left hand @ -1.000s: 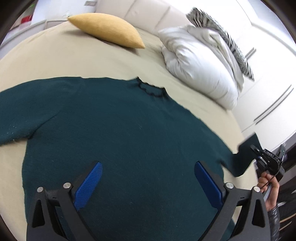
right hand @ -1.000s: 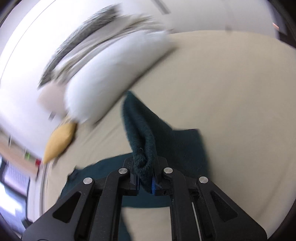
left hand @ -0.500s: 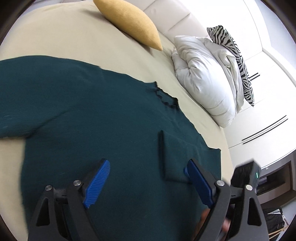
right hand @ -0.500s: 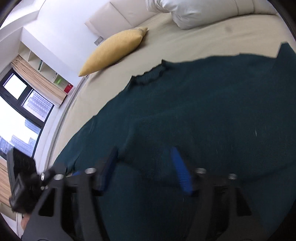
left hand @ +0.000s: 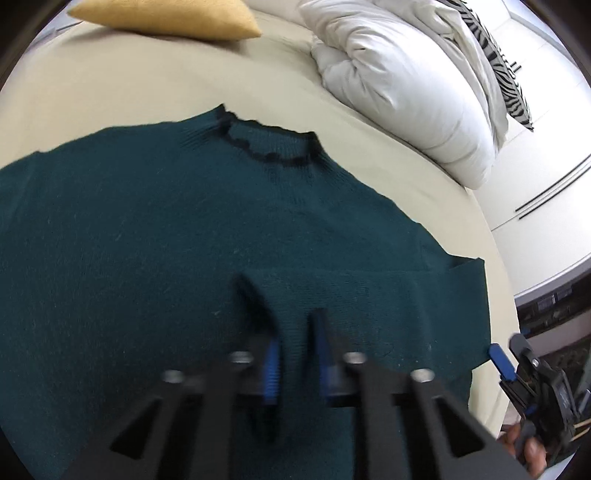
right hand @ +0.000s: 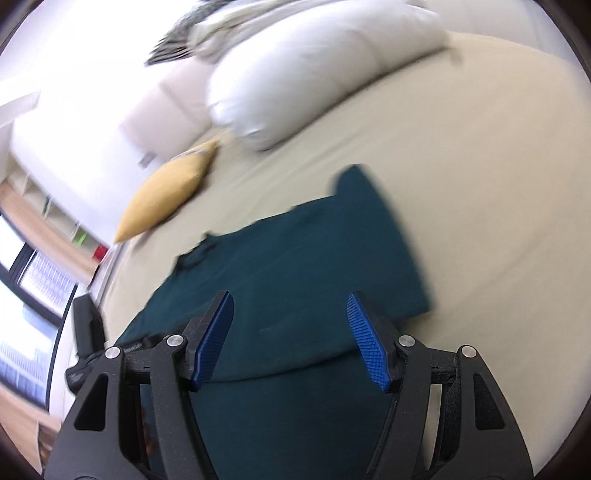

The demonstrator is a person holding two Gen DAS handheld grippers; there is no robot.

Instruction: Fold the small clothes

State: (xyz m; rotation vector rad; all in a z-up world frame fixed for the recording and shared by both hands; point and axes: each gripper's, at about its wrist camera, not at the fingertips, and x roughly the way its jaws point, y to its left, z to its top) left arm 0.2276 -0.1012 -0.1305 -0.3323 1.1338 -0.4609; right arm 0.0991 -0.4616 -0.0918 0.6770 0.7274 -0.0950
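Folding looks partway done: the dark teal knitted sweater [left hand: 155, 236] lies flat on the beige bed sheet [left hand: 129, 85], collar at the far side, hem toward the near side.

One sleeve [left hand: 354, 295] is already laid across the chest, long axis running left-right, cuff end near the middle of the body.

Left gripper [left hand: 293, 354]: blue pads nearly pressed together, right over that sleeve's cuff end. Blurred, so I cannot tell if they pinch knit or just sit above it.

Right gripper [right hand: 290, 341]: blue pads spread wide, nothing between them, hovering over the near right part of the sweater; folded right edge [right hand: 391, 236] is just beyond it.

Key relation: the cuff end is directly ahead of and under the left gripper, so left is the nearer one for any sleeve adjustment. The other sleeve runs out of frame on the left, also on the left gripper's side.

Far off: mustard yellow cushion [left hand: 166, 18] and rumpled white duvet [left hand: 402, 85], well apart from the sweater.
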